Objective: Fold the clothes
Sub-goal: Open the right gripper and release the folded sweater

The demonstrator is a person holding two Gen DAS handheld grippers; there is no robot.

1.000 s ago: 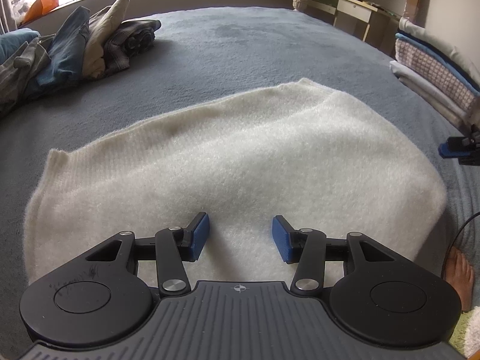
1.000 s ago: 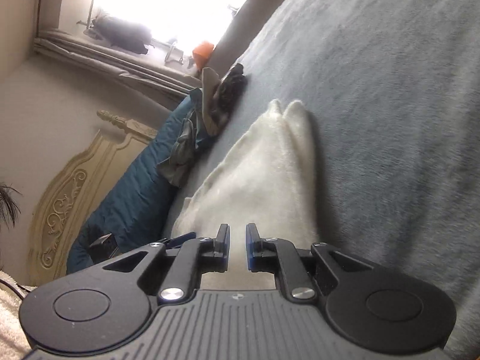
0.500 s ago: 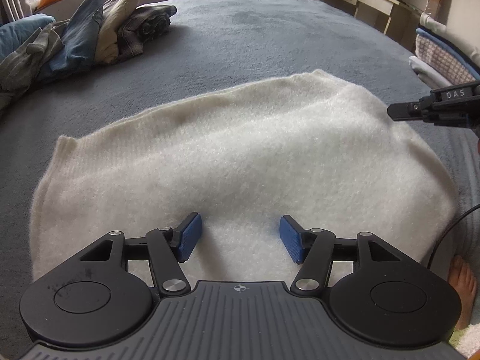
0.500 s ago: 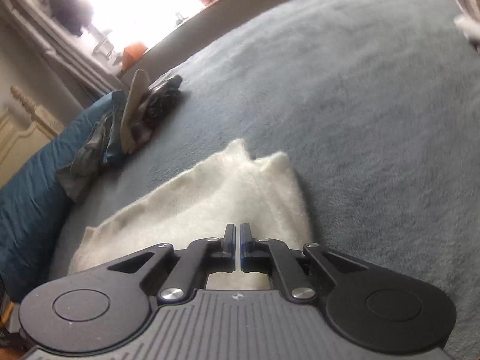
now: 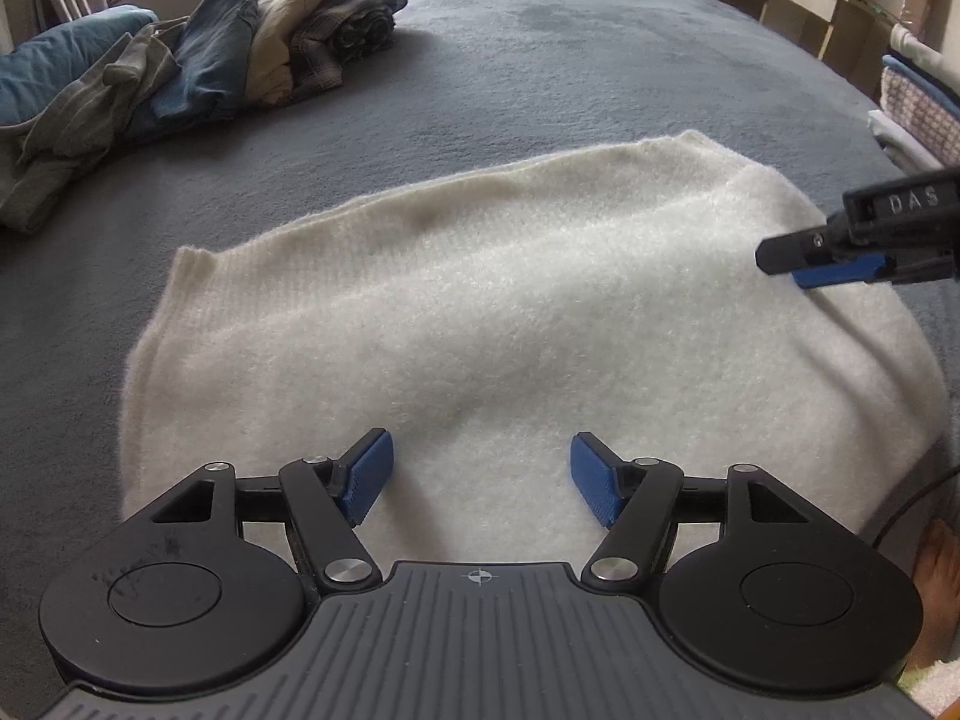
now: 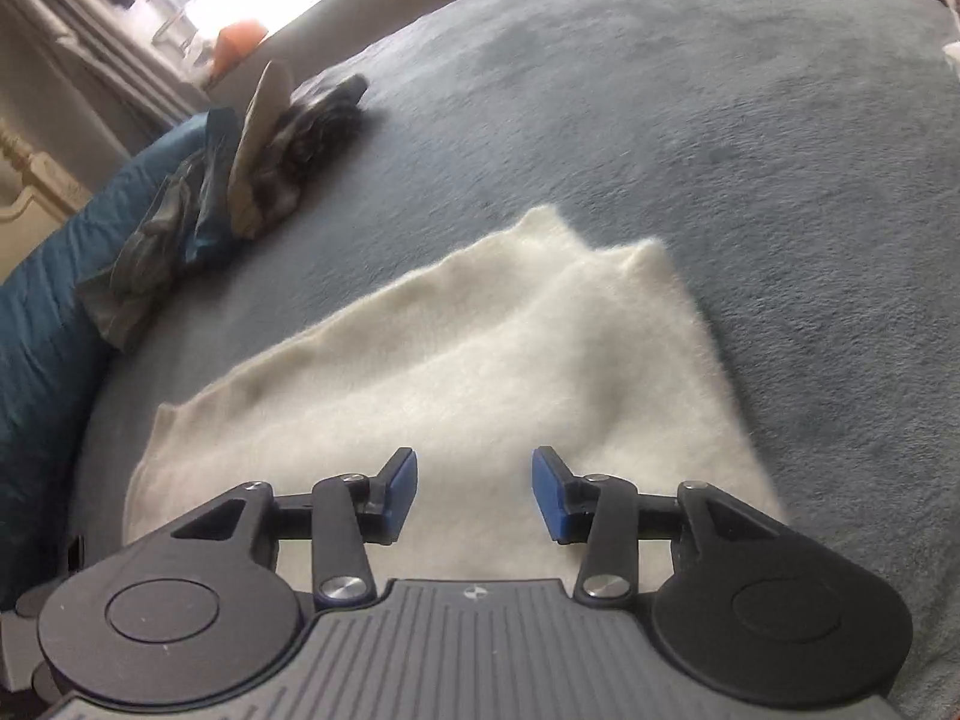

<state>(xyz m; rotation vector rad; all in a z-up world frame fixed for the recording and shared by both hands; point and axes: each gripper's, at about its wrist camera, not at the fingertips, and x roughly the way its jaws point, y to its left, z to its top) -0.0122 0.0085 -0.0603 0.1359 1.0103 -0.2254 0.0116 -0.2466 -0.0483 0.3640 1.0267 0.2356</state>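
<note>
Nearest, the left hand-held gripper (image 5: 480, 477) hangs over the near edge of the folded white sweater (image 5: 480, 312), its blue pads spreading apart with nothing clamped between them, only fuzzy knit below. The right hand-held gripper (image 6: 474, 492) is also released and widening, poised above the sweater's right side; in the left view its tips (image 5: 798, 261) reach in from the right, just over the fabric. The sweater lies flat on the grey bed (image 5: 570, 72). Farther off, a heap of unfolded clothes (image 5: 198, 72) rests by a blue pillow (image 5: 54, 66); folded stacks (image 5: 918, 102) sit at the far right.
</note>
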